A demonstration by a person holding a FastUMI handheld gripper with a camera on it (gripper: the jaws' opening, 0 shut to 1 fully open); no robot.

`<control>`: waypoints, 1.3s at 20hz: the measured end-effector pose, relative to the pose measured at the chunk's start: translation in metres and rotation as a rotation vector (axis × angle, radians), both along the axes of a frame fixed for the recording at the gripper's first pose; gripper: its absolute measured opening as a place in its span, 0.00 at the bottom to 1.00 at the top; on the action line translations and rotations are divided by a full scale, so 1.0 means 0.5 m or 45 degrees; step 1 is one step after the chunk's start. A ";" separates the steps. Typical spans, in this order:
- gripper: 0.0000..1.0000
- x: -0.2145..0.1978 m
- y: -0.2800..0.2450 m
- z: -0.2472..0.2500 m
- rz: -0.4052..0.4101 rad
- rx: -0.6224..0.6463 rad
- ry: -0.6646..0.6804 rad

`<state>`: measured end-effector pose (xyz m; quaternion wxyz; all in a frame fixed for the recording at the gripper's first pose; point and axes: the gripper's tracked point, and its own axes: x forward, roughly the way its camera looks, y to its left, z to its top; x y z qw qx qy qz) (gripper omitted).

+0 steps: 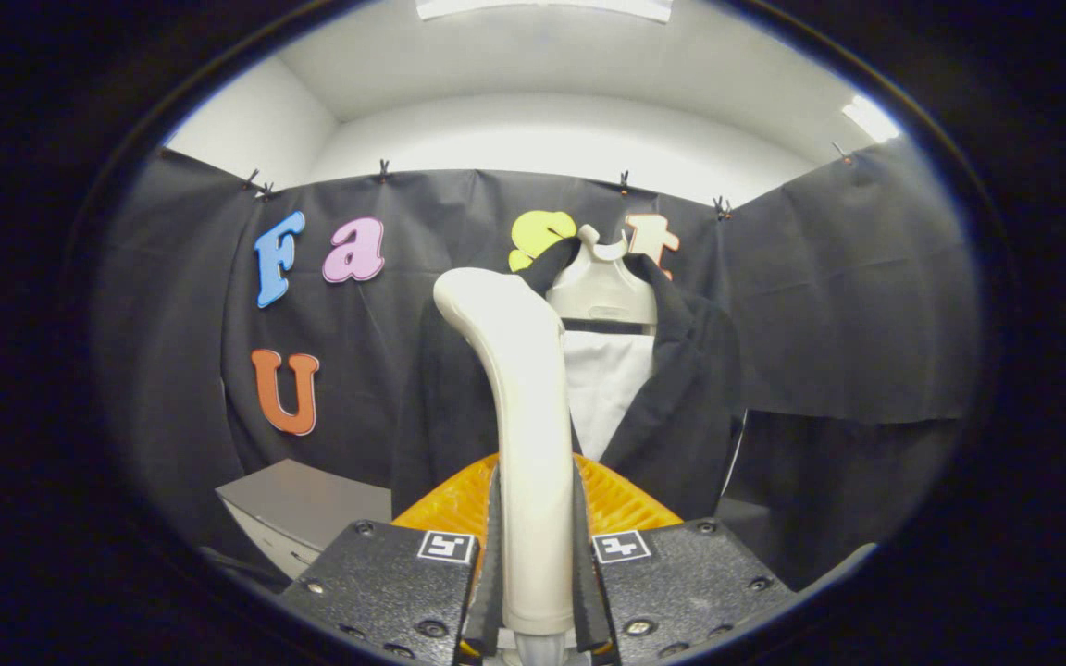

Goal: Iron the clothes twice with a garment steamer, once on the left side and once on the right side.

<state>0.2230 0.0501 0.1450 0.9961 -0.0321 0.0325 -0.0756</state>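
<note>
Between tool (538, 564) fingers: garment steamer (519, 407) clamped, long axis upright (head tipped left), before hanging jacket (681, 398).

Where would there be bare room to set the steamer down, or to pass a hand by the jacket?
The gripper is shut on the steamer handle. The grey surface beside the jacket's hem lies bare. It is crowded straight ahead: the handle and the orange stand sit against the jacket front on its hanger.
</note>
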 end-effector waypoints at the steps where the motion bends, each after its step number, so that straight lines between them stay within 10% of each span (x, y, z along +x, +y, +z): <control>1: 0.33 0.008 -0.009 -0.009 0.003 -0.003 0.006; 26: 0.33 -0.023 -0.066 -0.323 -0.053 -0.122 0.152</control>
